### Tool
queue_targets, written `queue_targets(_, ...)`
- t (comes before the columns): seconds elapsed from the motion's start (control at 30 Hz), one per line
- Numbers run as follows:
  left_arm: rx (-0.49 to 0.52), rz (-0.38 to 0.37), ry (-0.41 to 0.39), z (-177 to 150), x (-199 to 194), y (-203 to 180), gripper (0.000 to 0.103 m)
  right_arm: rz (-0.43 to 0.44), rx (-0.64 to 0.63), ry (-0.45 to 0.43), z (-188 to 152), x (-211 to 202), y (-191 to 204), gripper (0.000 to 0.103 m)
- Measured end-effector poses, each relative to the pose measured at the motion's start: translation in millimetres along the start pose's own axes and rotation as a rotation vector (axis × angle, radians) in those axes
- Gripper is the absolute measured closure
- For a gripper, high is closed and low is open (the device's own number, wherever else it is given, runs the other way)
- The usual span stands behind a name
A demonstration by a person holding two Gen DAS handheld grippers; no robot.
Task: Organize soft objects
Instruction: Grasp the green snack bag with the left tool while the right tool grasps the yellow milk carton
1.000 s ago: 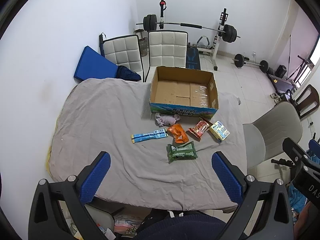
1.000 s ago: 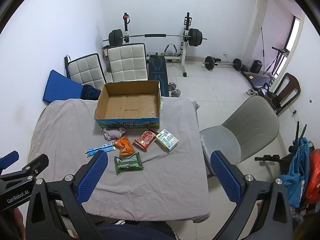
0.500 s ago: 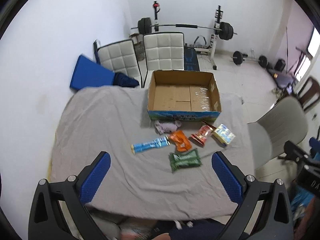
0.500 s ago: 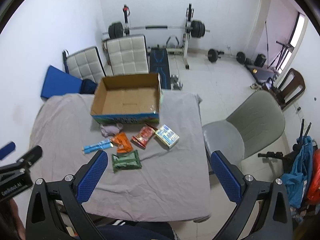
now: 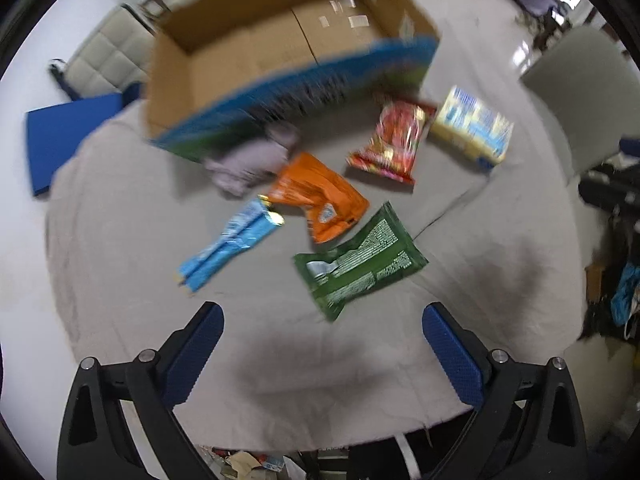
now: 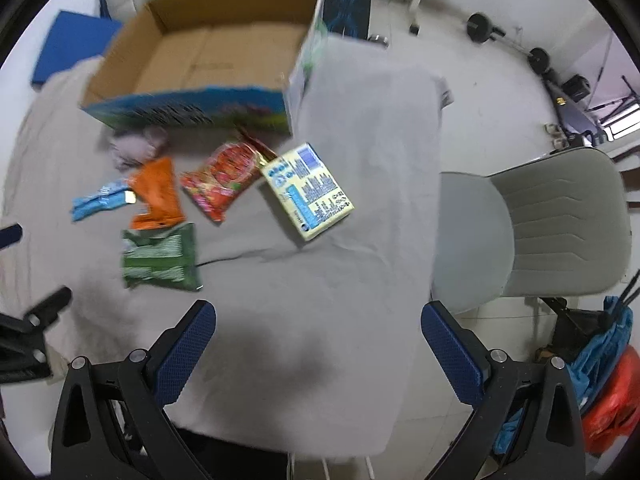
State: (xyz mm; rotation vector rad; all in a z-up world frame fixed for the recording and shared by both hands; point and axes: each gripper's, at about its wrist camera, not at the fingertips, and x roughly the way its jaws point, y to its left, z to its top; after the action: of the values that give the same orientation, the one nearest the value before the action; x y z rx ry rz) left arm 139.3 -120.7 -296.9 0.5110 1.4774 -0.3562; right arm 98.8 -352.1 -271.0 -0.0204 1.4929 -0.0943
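Note:
An open cardboard box (image 5: 260,60) (image 6: 208,68) stands at the far side of a grey-clothed table (image 5: 120,220). In front of it lie a pale purple cloth (image 5: 248,160) (image 6: 134,146), a blue packet (image 5: 228,246) (image 6: 100,198), an orange packet (image 5: 320,196) (image 6: 156,194), a red packet (image 5: 394,140) (image 6: 222,178), a green packet (image 5: 360,260) (image 6: 160,256) and a yellow pack (image 5: 472,130) (image 6: 310,190). My left gripper (image 5: 322,356) is open and empty, just short of the green packet. My right gripper (image 6: 318,348) is open and empty over bare cloth, right of the packets.
A grey chair (image 6: 540,232) stands at the table's right side. White chairs (image 5: 116,52) and a blue mat (image 5: 64,128) are behind the table. Weights and gym gear (image 6: 500,36) lie on the floor beyond. A blue and red bundle (image 6: 600,380) is at the right.
Both grippers have dropped and moved forward toward the table, so the packets and box now look much larger. Both stay open. Nothing on the table has moved.

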Motion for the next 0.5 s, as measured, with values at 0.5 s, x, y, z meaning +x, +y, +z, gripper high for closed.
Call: queue_targets(0.5, 0.212, 0.032, 0.247, 21.4, 153.7, -47.8, 0.043, -0.021, -0.198, 0.085, 72.2, 129.2, 8.8, 0.000)
